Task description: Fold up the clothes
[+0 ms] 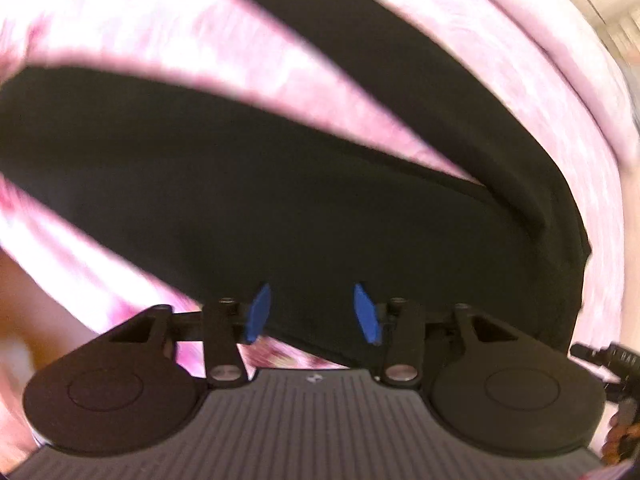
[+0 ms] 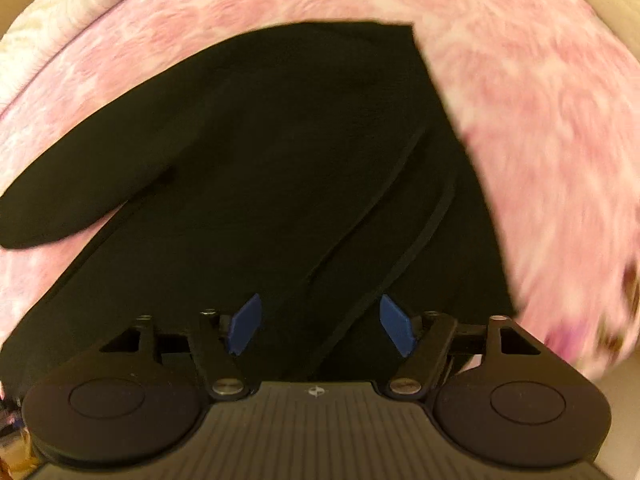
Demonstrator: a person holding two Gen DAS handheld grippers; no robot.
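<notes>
Left wrist view: our left gripper [image 1: 312, 312] is spread, nothing pinched, over the black garment [image 1: 240, 200], which lies on the pink floral bedspread [image 1: 200, 20] with one sleeve angled away. Right wrist view: right gripper [image 2: 320, 328] likewise spread above the garment's near hem. We judge both are poised to pinch edges for a fold.

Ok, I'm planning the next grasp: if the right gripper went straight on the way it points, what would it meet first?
Most likely the black garment on the pink blanket: dark cloth fills the view ahead of the open right gripper. Depth is unclear.
</notes>
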